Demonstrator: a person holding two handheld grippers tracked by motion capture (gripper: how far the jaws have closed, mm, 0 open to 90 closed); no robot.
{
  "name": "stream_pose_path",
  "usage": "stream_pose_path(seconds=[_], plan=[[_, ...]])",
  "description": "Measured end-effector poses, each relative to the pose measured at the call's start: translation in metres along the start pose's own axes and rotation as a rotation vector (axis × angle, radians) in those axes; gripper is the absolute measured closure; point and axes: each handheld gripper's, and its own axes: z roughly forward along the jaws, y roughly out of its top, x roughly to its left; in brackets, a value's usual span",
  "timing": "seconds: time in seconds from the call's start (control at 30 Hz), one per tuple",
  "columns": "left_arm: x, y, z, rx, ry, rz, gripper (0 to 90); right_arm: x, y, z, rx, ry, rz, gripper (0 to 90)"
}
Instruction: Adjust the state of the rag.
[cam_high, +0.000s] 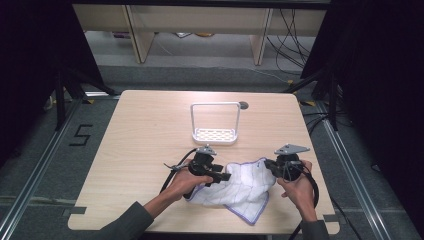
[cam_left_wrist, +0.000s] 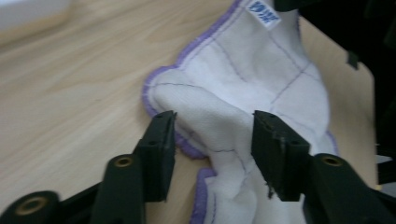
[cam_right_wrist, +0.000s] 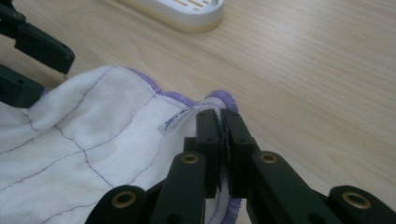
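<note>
the cloth (cam_high: 243, 186) lies crumpled on the near half of the table (cam_high: 140, 145), between the two hands, white with a purple hem and thin stitched squares. the rack (cam_high: 215, 122) stands well apart behind it, toward the far edge.

the right gripper (cam_right_wrist: 220, 140) is clamped tight on the cloth's corner, right at the purple hem beside the little label (cam_right_wrist: 176, 120), jaws pressed together with only fabric between them. in the high view that right gripper (cam_high: 280, 169) holds the corner lifted slightly off the wood.

the left gripper (cam_left_wrist: 212, 140) stands about half open, jaws straddling a raised fold of the cloth (cam_left_wrist: 243, 93). the pads do not look pressed on it; there is a gap on either side, so nothing is gripped there. in the high view the left gripper (cam_high: 220, 176) sits at the cloth's left edge.

as for handling, this looks light, soft and limp. it will sag and drape from whatever point is pinched, and it will not slide as one stiff piece. thick quilting should give the pads good bite, not slippery, nothing to break. the best hold for the left side is likely the hemmed edge or a corner, where the doubled fabric is firm, rather than the loose bump in the middle, which would just bunch up.
</note>
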Motion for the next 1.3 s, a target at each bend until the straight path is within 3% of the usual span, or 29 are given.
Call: stream_pose_path(seconds=[0.03,0.1,0.2,0.27,0.33,0.43,0.6,0.73,0.8,0.83,0.87,0.9,0.93,0.97,1.1,1.17,1.2,1.27,1.3], plan=[[0.0,-0.001,0.003,0.008,-0.02,0.006,55.1,0.001,0.001,0.0,-0.001,0.0,-0.001,87.2],[-0.002,-0.002,0.009,0.002,-0.081,-0.028,62.2,0.002,0.002,-0.001,-0.022,-0.003,-0.023,87.2],[-0.004,-0.001,0.014,-0.003,-0.096,-0.034,65.1,0.006,0.006,-0.005,-0.018,0.001,-0.004,87.4],[-0.008,0.001,0.015,0.002,-0.066,-0.014,63.5,0.007,0.007,-0.005,-0.021,0.003,-0.004,87.4],[-0.01,0.002,0.017,0.015,-0.039,0.01,62.9,0.006,0.008,-0.003,-0.039,-0.001,-0.045,87.4],[-0.013,0.002,0.022,0.033,-0.003,0.044,61.6,0.008,0.008,-0.004,-0.018,0.005,-0.008,87.4],[-0.024,0.002,0.031,0.072,0.057,0.13,59.6,0.007,0.007,-0.004,-0.022,0.004,-0.018,87.4],[-0.03,0.002,0.036,0.091,0.111,0.191,69.7,0.007,0.007,-0.004,-0.021,0.004,-0.018,87.4],[-0.03,0.002,0.034,0.086,0.12,0.209,77.1,0.01,0.007,-0.006,-0.016,0.009,0.01,87.4],[-0.03,0.003,0.029,0.074,0.123,0.211,79.1,0.009,0.007,-0.006,-0.019,0.007,0.01,87.4],[-0.03,0.004,0.024,0.06,0.115,0.217,80.3,0.005,0.007,-0.005,-0.049,-0.006,-0.037,87.4],[-0.03,0.005,0.02,0.053,0.114,0.221,80.7,0.006,0.008,-0.008,-0.041,0.0,-0.019,87.5],[-0.03,0.006,0.013,0.033,0.113,0.222,80.8,0.004,0.008,-0.008,-0.056,-0.004,-0.038,87.6],[-0.03,0.007,0.005,0.016,0.119,0.226,80.9,0.005,0.008,-0.009,-0.062,-0.002,-0.021,87.6],[-0.031,0.011,-0.027,-0.033,0.107,0.228,81.1,0.005,0.011,-0.017,-0.109,-0.002,-0.032,87.9],[-0.032,0.013,-0.054,-0.072,0.113,0.241,81.1,0.01,0.015,-0.022,-0.119,0.017,-0.022,87.9],[-0.032,0.013,-0.062,-0.088,0.102,0.239,81.1,0.019,0.021,-0.028,-0.141,0.033,0.002,88.0],[-0.033,0.013,-0.07,-0.095,0.105,0.244,81.2,0.022,0.024,-0.031,-0.157,0.039,-0.009,88.0],[-0.034,0.013,-0.078,-0.109,0.113,0.248,81.2,0.025,0.028,-0.033,-0.171,0.043,-0.04,88.1]])
